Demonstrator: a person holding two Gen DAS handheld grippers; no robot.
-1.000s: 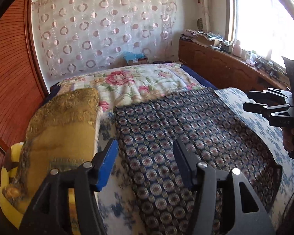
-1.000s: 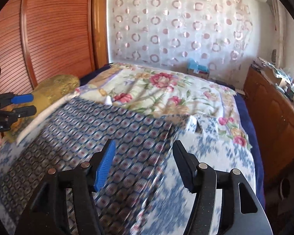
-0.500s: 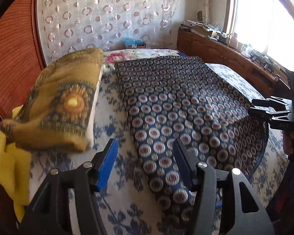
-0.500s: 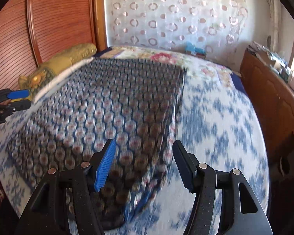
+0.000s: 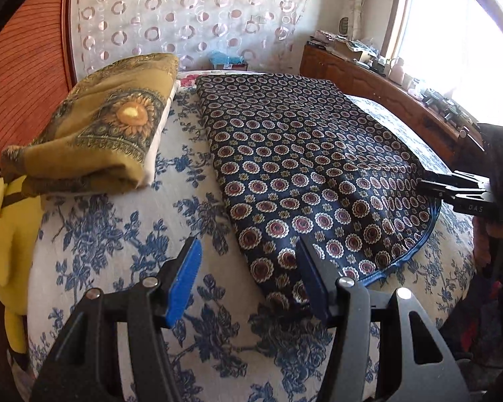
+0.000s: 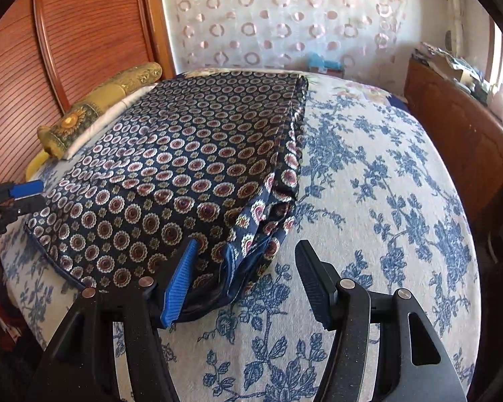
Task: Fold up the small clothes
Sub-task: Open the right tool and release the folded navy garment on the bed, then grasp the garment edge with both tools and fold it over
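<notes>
A navy cloth with red and cream medallions [image 5: 301, 154] lies flat along the blue-flowered bedspread [image 5: 117, 234], folded lengthwise. My left gripper [image 5: 248, 264] hangs open over its near left corner; the corner runs under the right finger, and neither pad presses it. In the right wrist view the cloth [image 6: 184, 154] ends in a rumpled, layered corner. My right gripper [image 6: 246, 261] is open over that corner, blue pad above the fabric. Each view shows the other gripper at its edge: the right gripper [image 5: 426, 189] and the left gripper [image 6: 33, 194].
A folded mustard blanket [image 5: 100, 124] lies left of the cloth, with something yellow [image 5: 3, 217] hanging at the bed's edge beside it. A wooden cabinet [image 6: 452, 117] cluttered with small items runs along the right, ribbed wood panelling [image 6: 84, 33] on the left. A hand shows at the left gripper's handle.
Both grippers have drawn back toward the near end of the bed and sunk lower. The cloth's near corners now lie at their fingertips. The jaws look as wide as before.
</notes>
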